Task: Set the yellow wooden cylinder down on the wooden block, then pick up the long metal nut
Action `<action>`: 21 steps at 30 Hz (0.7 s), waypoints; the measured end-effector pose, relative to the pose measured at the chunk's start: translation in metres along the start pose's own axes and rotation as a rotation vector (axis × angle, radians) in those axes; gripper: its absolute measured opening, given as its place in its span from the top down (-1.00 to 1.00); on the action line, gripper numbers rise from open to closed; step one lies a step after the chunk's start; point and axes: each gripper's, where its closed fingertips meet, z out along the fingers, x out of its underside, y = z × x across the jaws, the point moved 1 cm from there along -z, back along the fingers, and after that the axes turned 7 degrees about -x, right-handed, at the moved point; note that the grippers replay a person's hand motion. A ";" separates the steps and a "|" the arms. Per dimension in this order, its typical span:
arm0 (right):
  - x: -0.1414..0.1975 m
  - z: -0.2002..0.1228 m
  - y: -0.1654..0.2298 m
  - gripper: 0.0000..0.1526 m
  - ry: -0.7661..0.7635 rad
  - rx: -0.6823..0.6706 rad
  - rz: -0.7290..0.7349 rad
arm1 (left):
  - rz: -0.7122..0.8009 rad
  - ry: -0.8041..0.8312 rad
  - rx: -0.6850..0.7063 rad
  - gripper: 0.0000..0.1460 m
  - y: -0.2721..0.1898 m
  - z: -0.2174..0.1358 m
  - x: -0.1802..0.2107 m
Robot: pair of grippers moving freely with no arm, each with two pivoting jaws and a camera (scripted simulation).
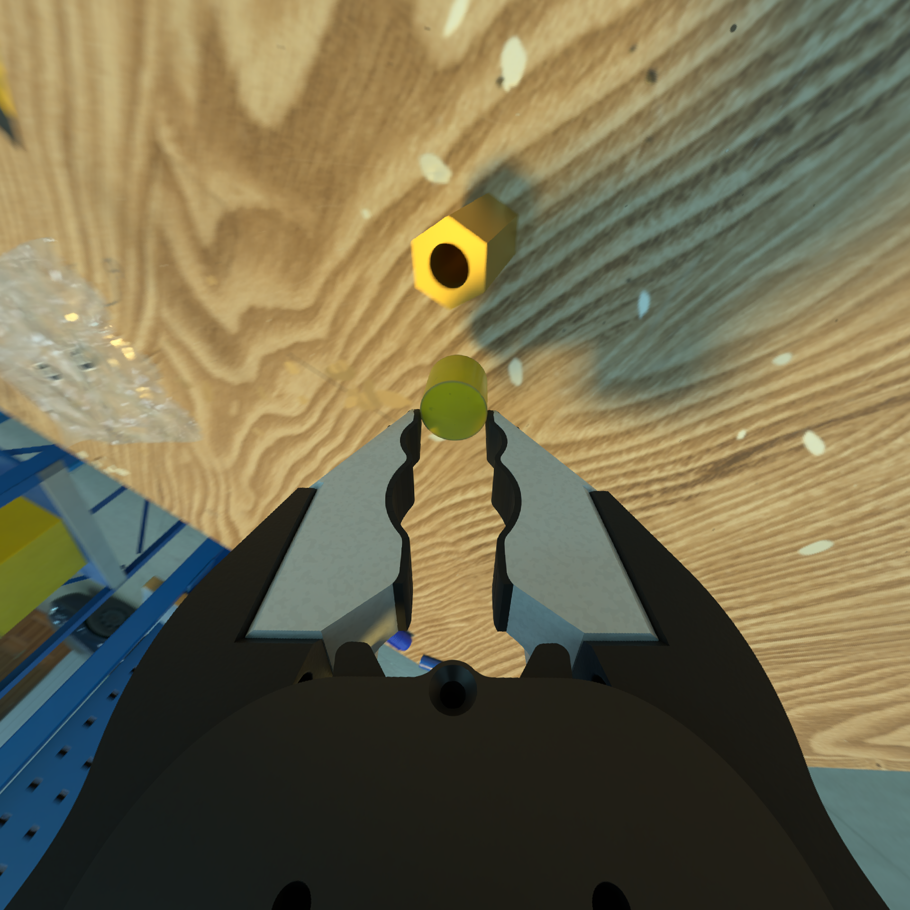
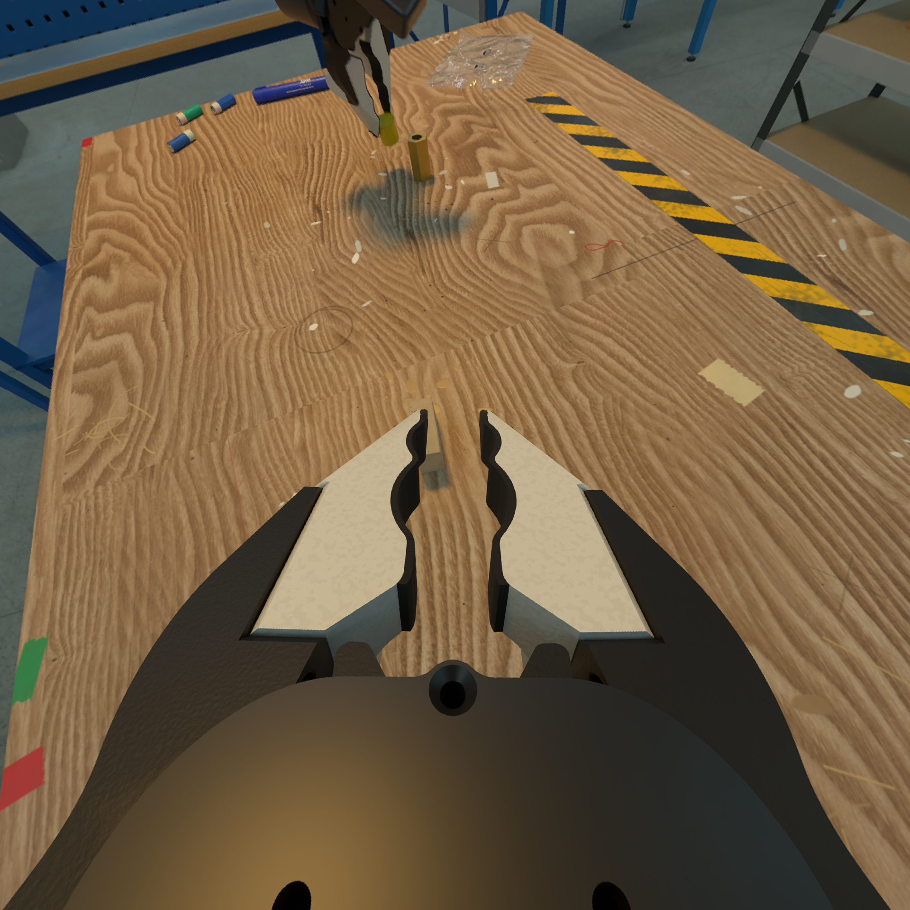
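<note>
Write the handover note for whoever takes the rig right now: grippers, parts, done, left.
Left gripper: shut on the yellow wooden cylinder, held above the table, close to the long metal nut.
Right gripper: open, empty, hovering by the wooden block.
Nut stands upright on the table's far part; block lies on the near part, well apart from the nut.
Done: cylinder picked up.
Left: carry it to the block, set it down, then pick up the nut.
</note>
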 end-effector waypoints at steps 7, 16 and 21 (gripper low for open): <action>-0.004 -0.005 0.000 0.73 -0.022 0.010 -0.008 | -0.023 -0.289 -0.167 0.65 0.014 -0.114 -0.036; -0.009 -0.010 0.012 0.73 -0.028 -0.002 -0.039 | 0.396 -0.630 0.098 0.65 -0.199 -0.212 -0.199; -0.010 -0.017 0.017 0.73 -0.050 -0.010 -0.051 | 0.616 -0.571 0.091 0.65 -0.269 -0.202 -0.255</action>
